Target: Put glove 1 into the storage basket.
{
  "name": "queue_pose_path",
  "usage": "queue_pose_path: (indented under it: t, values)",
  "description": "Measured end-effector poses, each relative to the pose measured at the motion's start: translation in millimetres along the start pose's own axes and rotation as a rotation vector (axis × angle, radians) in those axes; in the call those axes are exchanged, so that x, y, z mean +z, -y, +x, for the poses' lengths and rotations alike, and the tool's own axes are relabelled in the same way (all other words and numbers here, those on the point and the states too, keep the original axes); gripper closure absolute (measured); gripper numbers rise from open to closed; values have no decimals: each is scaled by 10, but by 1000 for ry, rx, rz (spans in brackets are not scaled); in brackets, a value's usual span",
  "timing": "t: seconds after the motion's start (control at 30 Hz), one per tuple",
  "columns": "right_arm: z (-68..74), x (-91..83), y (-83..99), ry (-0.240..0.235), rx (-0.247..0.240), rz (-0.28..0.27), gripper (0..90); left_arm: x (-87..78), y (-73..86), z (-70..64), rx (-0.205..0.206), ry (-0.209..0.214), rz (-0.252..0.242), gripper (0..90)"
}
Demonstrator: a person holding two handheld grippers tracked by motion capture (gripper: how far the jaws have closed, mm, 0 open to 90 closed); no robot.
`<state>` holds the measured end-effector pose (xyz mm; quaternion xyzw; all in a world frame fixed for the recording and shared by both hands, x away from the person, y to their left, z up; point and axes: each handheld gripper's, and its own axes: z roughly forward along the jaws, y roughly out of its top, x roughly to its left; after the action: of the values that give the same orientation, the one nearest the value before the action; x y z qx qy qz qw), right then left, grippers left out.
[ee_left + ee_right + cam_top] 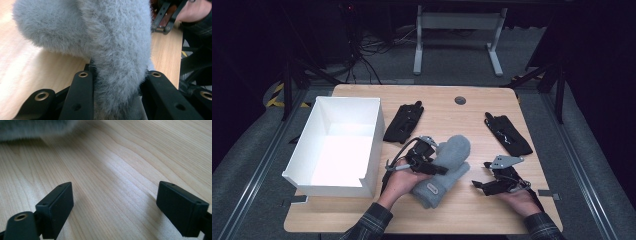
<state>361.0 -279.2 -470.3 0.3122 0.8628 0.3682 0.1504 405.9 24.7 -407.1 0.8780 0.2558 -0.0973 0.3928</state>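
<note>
In the high view, a white open-topped box (pixel 339 145) sits at the left of the wooden table (pixel 447 112), its near wall notched at the lower right corner. Just right of the box's far corner lies a black glove (pixel 403 123), at the upper middle of the tabletop.

Below that glove, at the centre of the frame, a person's left hand (pixel 398 181) comes up from the bottom edge and holds the left gripper (pixel 430 167), which lies over the left side of a grey fuzzy mitten (pixel 451 162). The mitten lies slantwise on the table, its rounded tip toward the upper right and its cuff, with a small label, toward the bottom centre. In the left gripper view the two black jaws stand on either side of a fold of the grey fleece (pixel 117 60) and press into it, so the left gripper is clamped on the mitten.

Right of the mitten, in the lower right of the high view, the right hand (pixel 519 200) holds the right gripper (pixel 478 185) low over bare wood, just beside the mitten and apart from it. In the right gripper view its jaws stand wide, bare wood between them, and the mitten's grey edge (pixel 32 128) shows at the upper left.

Above the right gripper, a second black glove (pixel 507 134) lies slantwise.
</note>
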Motion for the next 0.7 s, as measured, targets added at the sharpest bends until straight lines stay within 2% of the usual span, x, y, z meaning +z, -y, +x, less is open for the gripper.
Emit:
queue_pose_path:
  t: [0.23,0.27,0.33,0.6,0.7]
  values:
    - [-2,0,-1,5,3,1,146,-300,-113,-104,5,-48,-44,710]
    - [-2,0,-2,6,3,2,146,-300,-113,-104,5,-48,-44,709]
    - [-2,1,-2,6,3,1,146,-435,-173,-152,3,-62,-65,709]
    - [-4,1,-2,7,4,1,146,-809,-332,-240,8,-78,-105,709]
    - [-4,1,-3,7,4,1,146,-881,-359,-245,8,-85,-108,709]
